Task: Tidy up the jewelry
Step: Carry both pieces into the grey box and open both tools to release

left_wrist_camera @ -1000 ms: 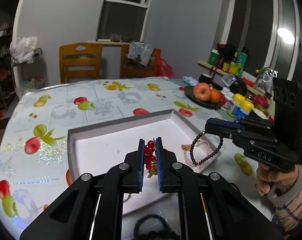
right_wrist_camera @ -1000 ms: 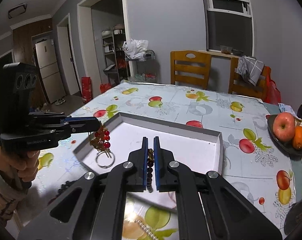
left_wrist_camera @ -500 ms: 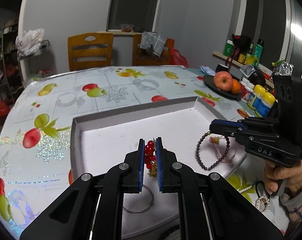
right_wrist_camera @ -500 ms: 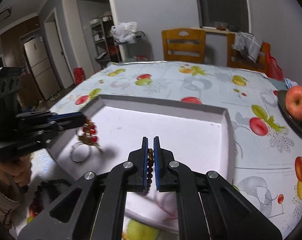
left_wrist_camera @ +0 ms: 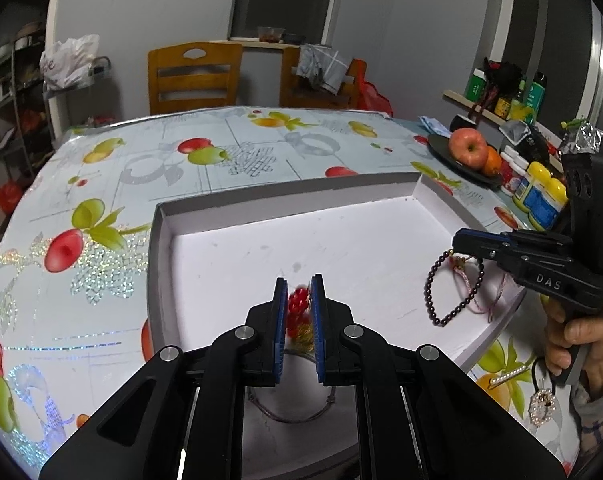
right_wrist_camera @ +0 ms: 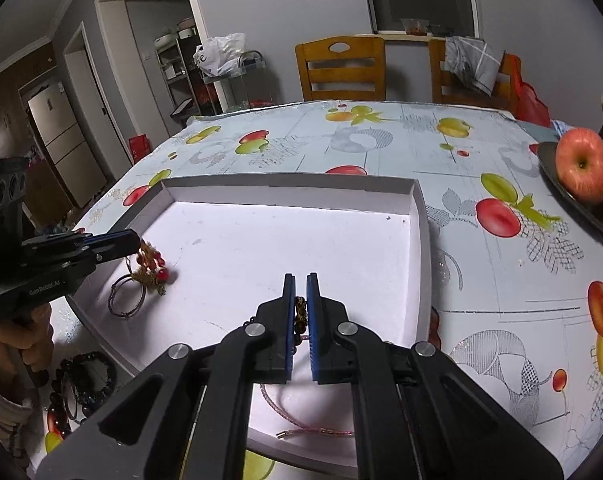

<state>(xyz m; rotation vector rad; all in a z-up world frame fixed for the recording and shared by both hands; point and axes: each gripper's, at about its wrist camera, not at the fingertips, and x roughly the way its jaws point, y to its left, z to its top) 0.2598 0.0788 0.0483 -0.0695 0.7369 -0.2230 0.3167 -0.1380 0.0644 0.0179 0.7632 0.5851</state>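
I am pinching the red-bead bracelet (right_wrist_camera: pixel 149 270) in my left gripper (left_wrist_camera: pixel 299 320) and the dark bead bracelet (left_wrist_camera: pixel 447 292) in my right gripper (right_wrist_camera: pixel 300 316), lowering both over the near side of the white tray (right_wrist_camera: pixel 289 184) to lay them well apart.

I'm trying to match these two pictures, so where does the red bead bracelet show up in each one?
Left wrist: red bead bracelet at lower centre, between the left hand-held gripper fingers.
Right wrist: it sits at left, at that gripper's tip, touching the tray floor.
Shared landmark: white tray.
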